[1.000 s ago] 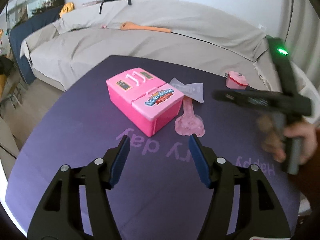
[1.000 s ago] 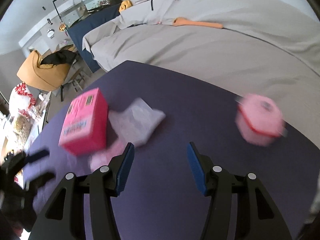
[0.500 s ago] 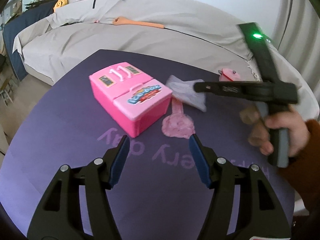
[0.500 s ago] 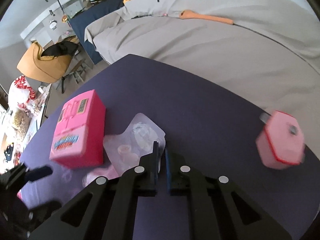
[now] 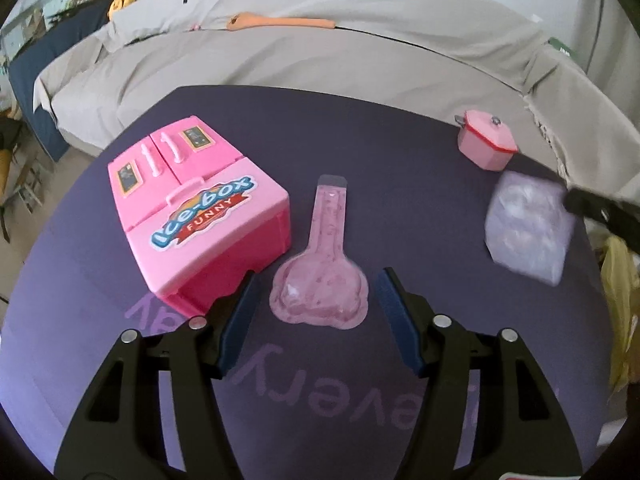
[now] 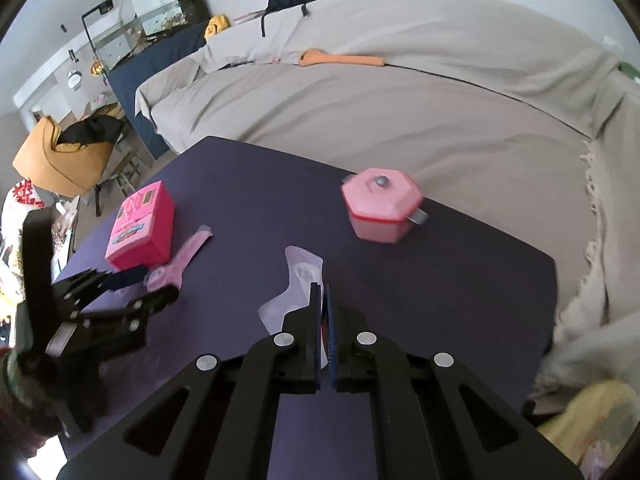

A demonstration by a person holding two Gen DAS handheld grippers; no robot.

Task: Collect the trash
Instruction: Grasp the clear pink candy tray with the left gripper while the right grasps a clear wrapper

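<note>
A pink heart-ended plastic wrapper lies flat on the purple tablecloth. Its wide end sits just ahead of and between my left gripper's blue pads. Those jaws are closing, and neither pad touches the wrapper. My right gripper is shut on a clear plastic wrapper and holds it above the cloth. In the left wrist view that clear wrapper hangs blurred at the right, below the right gripper's dark tip. The right wrist view shows the left gripper beside the pink wrapper.
A pink toy ice-box lies left of the pink wrapper, close to my left finger. A small pink toy pot stands at the far right of the table. A beige-covered sofa runs behind. A yellow bag sits off the table's right edge.
My right gripper shut on the clear wrapper beside the ice-box and carried it up and off to the right. My left gripper moved forward and down, up to the pink wrapper.
</note>
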